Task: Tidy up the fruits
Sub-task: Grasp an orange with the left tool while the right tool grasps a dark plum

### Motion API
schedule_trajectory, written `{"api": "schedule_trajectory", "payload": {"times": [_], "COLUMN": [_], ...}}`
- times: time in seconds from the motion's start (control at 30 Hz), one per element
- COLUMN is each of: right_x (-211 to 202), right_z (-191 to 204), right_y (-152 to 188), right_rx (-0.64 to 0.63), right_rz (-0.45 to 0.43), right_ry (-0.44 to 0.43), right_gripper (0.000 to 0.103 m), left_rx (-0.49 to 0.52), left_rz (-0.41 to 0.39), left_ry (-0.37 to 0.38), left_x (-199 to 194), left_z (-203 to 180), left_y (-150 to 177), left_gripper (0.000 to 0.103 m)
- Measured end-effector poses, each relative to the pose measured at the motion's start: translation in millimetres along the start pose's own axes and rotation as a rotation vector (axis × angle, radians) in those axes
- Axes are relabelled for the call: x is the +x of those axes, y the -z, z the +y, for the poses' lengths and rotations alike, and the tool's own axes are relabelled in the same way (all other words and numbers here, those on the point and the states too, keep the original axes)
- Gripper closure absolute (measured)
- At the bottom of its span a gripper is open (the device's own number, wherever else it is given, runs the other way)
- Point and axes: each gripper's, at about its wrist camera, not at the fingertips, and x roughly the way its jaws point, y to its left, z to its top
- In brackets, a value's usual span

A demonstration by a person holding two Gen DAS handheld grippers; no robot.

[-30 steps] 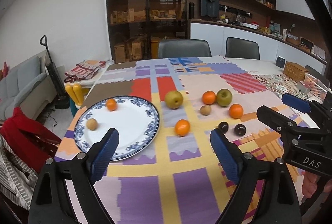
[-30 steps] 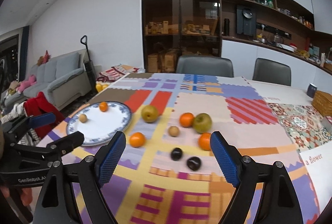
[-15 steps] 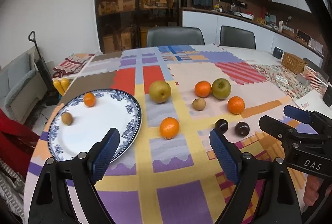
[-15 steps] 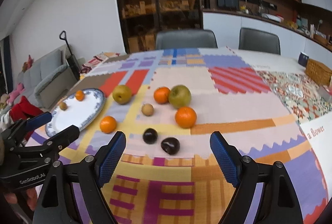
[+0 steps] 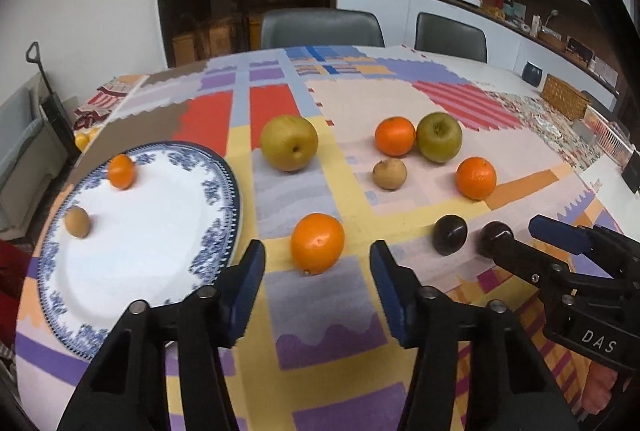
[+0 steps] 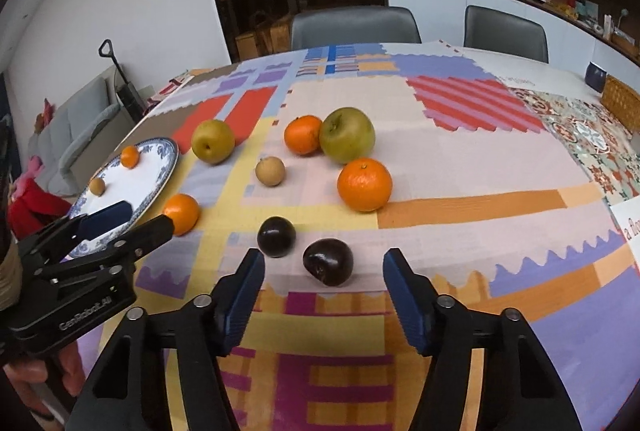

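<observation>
- Presently, the left gripper point(image 5: 317, 285) is unclenched with its jaws closing; an orange point(image 5: 317, 243) sits on the table point(image 5: 328, 315) in the gap ahead of the blue pads, untouched.
- The right gripper point(image 6: 323, 289) is likewise unclenched with jaws closing; a dark plum point(image 6: 328, 262) lies in the gap ahead of its pads, clear of both.
- A second dark plum point(image 6: 276, 236) rests just beside the first, at its 10 o'clock.
- The blue-patterned plate point(image 5: 216, 191) stands at 9 o'clock from the left gripper's orange. It carries a small orange point(image 5: 121, 171) near its far rim and a small brown fruit point(image 5: 77, 222) near its left rim.
- Loose on the patchwork tablecloth point(image 6: 460, 159), in the right wrist view: a yellow-brown pear point(image 6: 212, 141) at 12 o'clock from the near orange, a small tan fruit point(image 6: 270, 171) in the middle, a green apple point(image 6: 347, 135) touching an orange point(image 6: 303, 134) at its 9 o'clock, and another orange point(image 6: 364, 184) just below the apple.
- Two grey chairs point(image 6: 356, 27) stand at the table's far edge.
</observation>
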Motion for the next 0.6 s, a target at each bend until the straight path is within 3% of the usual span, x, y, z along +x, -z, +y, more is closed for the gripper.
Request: {"api": "schedule_trajectory", "payload": {"times": [0.4, 0.6], "right_x": [26.6, 30.6], "right_z": [-1.9, -2.0], "right_y": [-0.8, -1.9], "right_rx": [0.028, 0.024], "right_rz": [0.076, 0.072], "right_ry": [-0.026, -0.022], "right_gripper": [0.061, 0.07], "left_rx": [-0.017, -0.02], "left_rz": [0.098, 0.095], "left_ry": [0.02, 0.011], "left_x": [32.6, 35.4], "left_z": [2.0, 2.0], "left_y": [-8.7, -11.7], "left_gripper": [0.066, 0.069]}}
